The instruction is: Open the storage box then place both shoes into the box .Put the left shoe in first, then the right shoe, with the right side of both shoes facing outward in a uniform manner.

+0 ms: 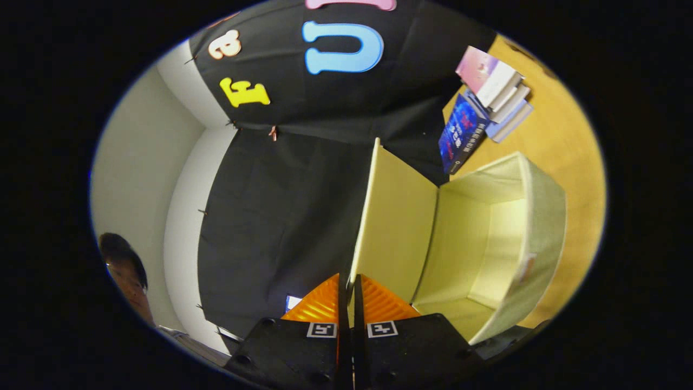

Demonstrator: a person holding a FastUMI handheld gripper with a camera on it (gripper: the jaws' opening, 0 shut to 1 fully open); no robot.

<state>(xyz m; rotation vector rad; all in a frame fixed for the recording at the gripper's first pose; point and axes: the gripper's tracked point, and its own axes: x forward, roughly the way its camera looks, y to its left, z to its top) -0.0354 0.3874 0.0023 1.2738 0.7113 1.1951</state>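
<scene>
The gripper (346,290) has its two fingers pressed together on the free edge of the storage box's lid (392,216), a thin pale flap whose rim runs up from between the fingertips, so the gripper is clamped on the lid. The lid stands swung wide open, hinged along one side of the storage box (541,227), and its inner face is a plain pale yellow-green.

Just beyond the fingers and to one side of them, the storage box gapes open toward the camera. Its inside walls are the same pale tone, its outside is a light grey-green fabric, and a small tag sits on the rim of one wall. No shoe lies inside the part of the box that can be seen.

The box rests on a yellow-brown wooden surface (568,135). Farther along that surface, well apart from the box, sits a stack of books (490,100), with a blue-covered one lowest and a pink-covered one on top.

Behind everything hangs the booth's black cloth wall (281,206), with a white room wall (146,162) beside it. A person's head (127,273) shows low beside the white wall
</scene>
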